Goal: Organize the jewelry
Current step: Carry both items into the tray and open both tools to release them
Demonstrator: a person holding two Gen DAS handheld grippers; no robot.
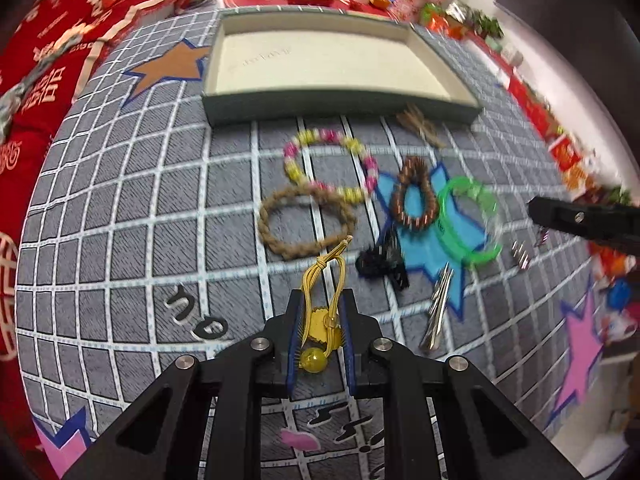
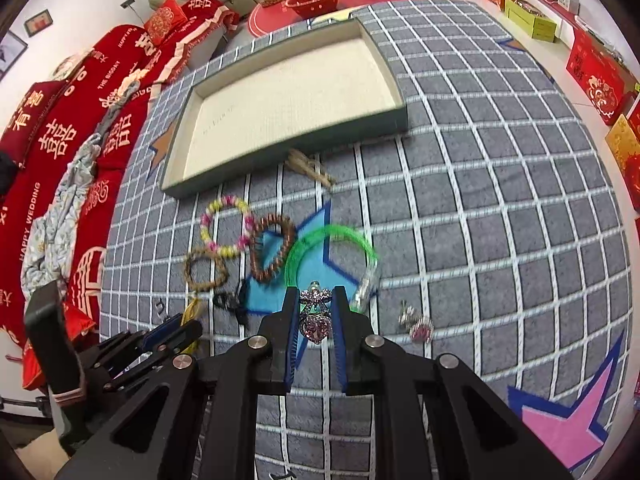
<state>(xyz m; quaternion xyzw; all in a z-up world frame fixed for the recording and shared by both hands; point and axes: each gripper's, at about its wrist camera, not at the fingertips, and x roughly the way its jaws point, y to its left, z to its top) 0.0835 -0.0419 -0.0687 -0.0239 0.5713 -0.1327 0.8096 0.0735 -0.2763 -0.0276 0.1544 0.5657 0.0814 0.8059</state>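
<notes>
On the grey checked rug [image 1: 120, 208], I have my left gripper [image 1: 322, 320] clamped on a yellow hair tie [image 1: 320, 312]: its elastic cords and disc charm sit between the blue-edged pads, its round yellow bead hangs just behind them, and the knotted end of the loop pokes out ahead toward the other pieces.

Reading left to right beyond it, a tan braided bracelet [image 1: 306, 222] lies nearest, touching a yellow-and-pink beaded bracelet [image 1: 332, 164] behind it. A black hair clip [image 1: 380, 262] rests by the edge of the rug's blue star [image 1: 430, 248], where a brown beaded bracelet [image 1: 414, 194] leans against a green plastic bangle [image 1: 472, 222]. Silver hair pins [image 1: 436, 312] lie just in front of the star.

The shallow tray [image 1: 344, 110], cream-lined with dark walls, stands at the far side of the pile, and a small brown twine bow [image 1: 420, 122] lies against its near wall.

My right gripper [image 2: 316, 320] grips a rhinestone charm [image 2: 316, 326] with a pink heart stone, pinched between the two pads and held above the rug in front of the green bangle. A second sparkly pink piece [image 2: 418, 324] lies on the rug just to its right, apart from the rest.
</notes>
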